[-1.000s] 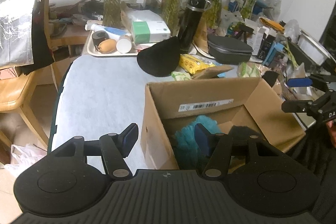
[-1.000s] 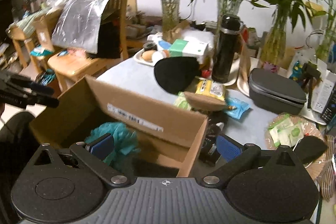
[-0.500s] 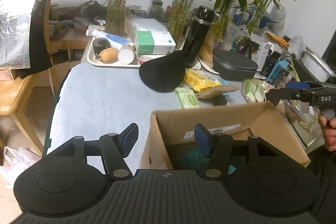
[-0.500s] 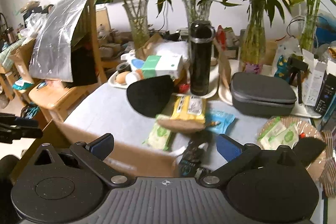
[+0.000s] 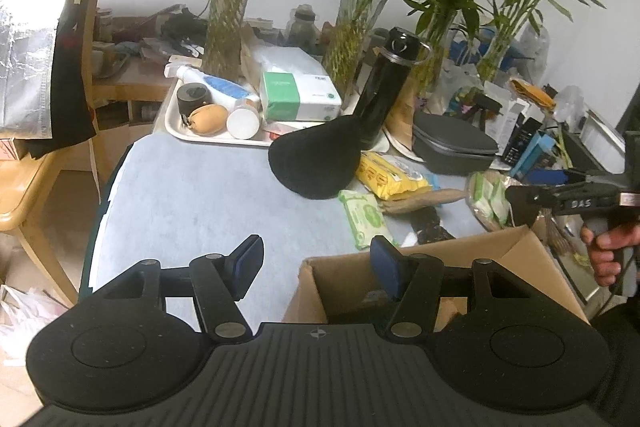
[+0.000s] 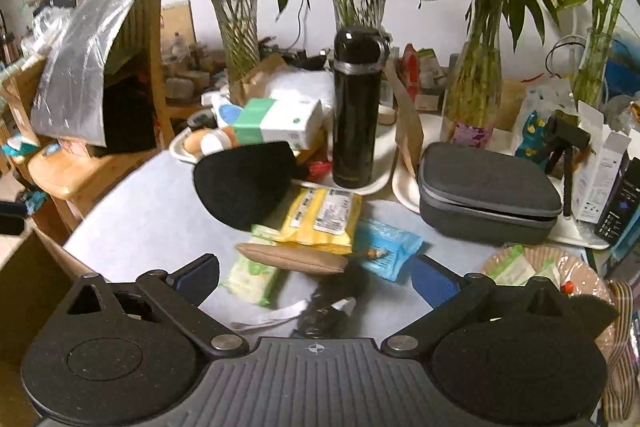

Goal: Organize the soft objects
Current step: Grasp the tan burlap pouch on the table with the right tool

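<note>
My left gripper (image 5: 316, 261) and right gripper (image 6: 316, 277) both stand spread, empty. The black furry thing (image 6: 332, 301) lies at six o'clock of the tan pouch (image 6: 292, 259), between my right fingers.

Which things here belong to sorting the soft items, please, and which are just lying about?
For the job:
- cardboard box
- black fuzzy piece
- tan pouch
- black round cushion

Just lying about:
- black flask
- grey hard case
- tissue box
- plant vases
- yellow packet
</note>
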`<state>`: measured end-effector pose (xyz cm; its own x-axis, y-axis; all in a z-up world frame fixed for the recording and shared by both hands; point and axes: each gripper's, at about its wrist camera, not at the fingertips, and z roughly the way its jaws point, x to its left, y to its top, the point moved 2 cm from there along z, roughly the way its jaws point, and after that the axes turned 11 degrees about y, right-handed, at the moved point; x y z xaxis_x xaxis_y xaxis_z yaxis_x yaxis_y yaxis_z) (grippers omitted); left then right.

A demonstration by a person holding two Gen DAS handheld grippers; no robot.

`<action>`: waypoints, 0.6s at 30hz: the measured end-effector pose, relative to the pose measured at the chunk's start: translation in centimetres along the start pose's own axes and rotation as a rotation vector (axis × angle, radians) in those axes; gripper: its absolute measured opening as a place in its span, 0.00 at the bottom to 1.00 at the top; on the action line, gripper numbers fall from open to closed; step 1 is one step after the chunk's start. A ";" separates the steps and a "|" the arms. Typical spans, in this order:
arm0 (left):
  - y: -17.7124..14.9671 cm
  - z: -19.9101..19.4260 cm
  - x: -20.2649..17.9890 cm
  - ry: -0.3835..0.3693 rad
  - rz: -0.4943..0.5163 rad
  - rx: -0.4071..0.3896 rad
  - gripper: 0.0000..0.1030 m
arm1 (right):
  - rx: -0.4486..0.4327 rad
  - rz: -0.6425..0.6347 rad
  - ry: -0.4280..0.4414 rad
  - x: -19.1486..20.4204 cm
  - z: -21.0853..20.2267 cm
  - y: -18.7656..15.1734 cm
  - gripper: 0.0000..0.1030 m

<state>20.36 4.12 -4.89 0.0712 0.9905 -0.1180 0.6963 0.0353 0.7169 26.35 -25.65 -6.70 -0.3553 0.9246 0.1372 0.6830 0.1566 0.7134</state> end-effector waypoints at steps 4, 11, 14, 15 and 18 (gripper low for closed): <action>0.4 0.5 0.5 0.002 -0.004 0.001 0.56 | 0.025 -0.016 -0.003 -1.1 1.6 -0.1 0.92; 1.1 1.3 1.5 0.002 -0.027 -0.005 0.57 | 0.074 -0.083 -0.001 -2.2 4.6 -0.3 0.88; 1.6 2.0 2.0 0.007 -0.038 -0.004 0.56 | 0.100 -0.137 0.006 -1.9 6.0 -0.6 0.87; 1.7 2.2 2.1 0.010 -0.043 -0.004 0.56 | 0.109 -0.158 0.010 -1.7 6.6 -0.7 0.87; 2.2 2.5 2.4 0.010 -0.050 -0.007 0.56 | 0.120 -0.198 0.025 -1.4 7.9 -0.7 0.86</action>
<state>23.84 6.25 -5.38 0.0294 0.9887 -0.1471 0.6937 0.0858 0.7152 31.40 -24.30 -12.86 -0.5046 0.8631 0.0204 0.6690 0.3760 0.6412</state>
